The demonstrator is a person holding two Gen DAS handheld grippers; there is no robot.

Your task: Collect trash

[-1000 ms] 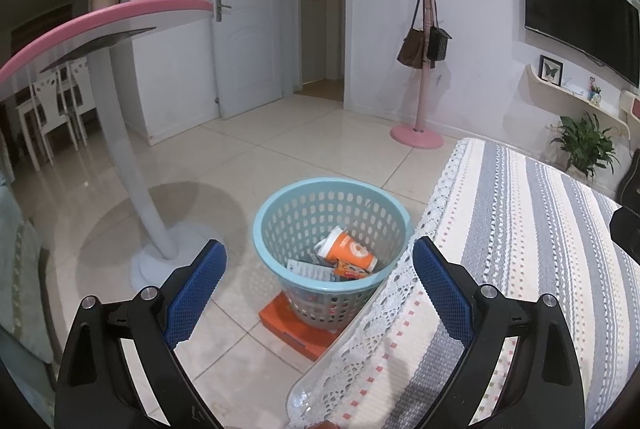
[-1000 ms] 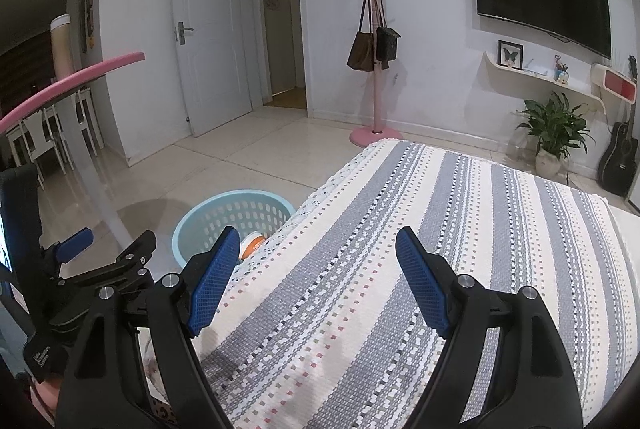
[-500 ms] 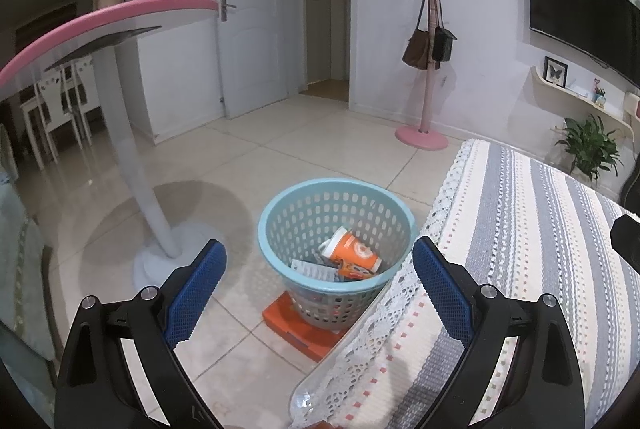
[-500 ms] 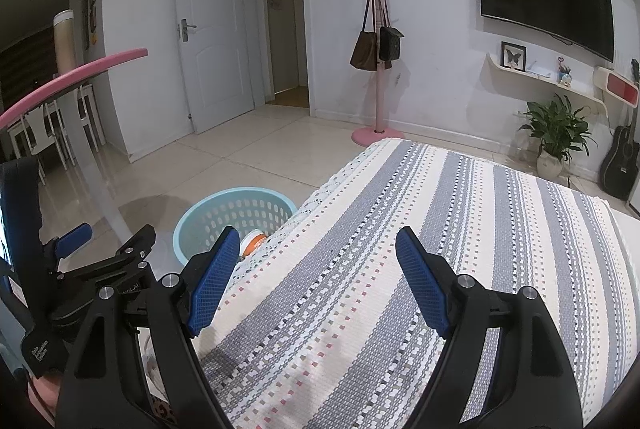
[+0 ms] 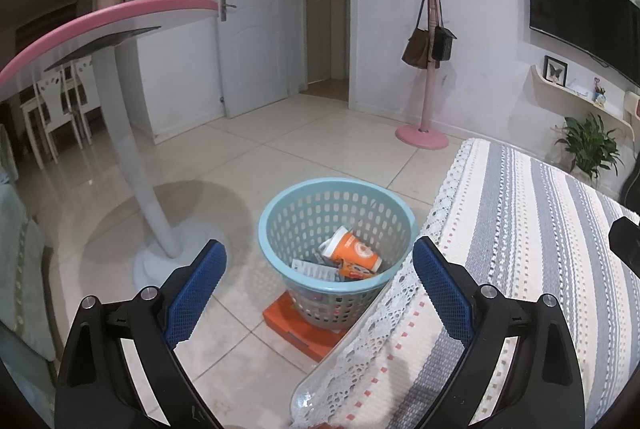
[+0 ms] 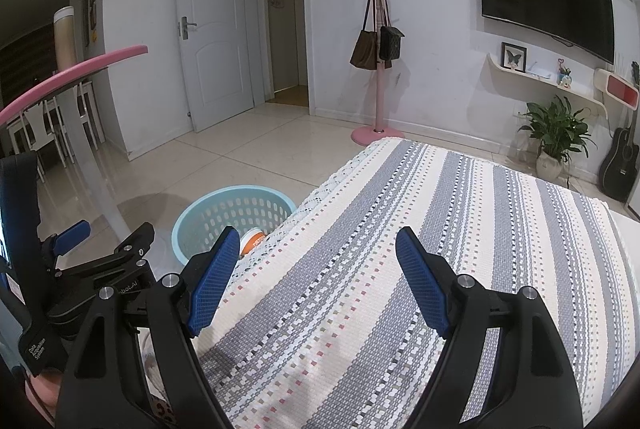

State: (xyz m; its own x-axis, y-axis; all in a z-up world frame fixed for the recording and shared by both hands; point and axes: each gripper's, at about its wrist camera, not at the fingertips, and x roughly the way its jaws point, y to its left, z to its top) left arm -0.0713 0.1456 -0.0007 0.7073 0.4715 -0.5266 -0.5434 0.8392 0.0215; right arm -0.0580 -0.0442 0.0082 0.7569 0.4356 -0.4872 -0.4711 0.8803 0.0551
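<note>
The left gripper [image 5: 319, 265] has its blue-padded jaws spread wide, nothing between them. The right gripper [image 6: 315, 271] is likewise spread and empty. The left one appears to sit slightly lower, beside the right.

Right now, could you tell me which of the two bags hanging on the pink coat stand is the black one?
The black bag is the smaller, boxy one on the right; the brown bag beside it is larger and slouchy.

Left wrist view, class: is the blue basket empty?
No: the blue basket holds an orange cup lying on its side among wrappers.
</note>
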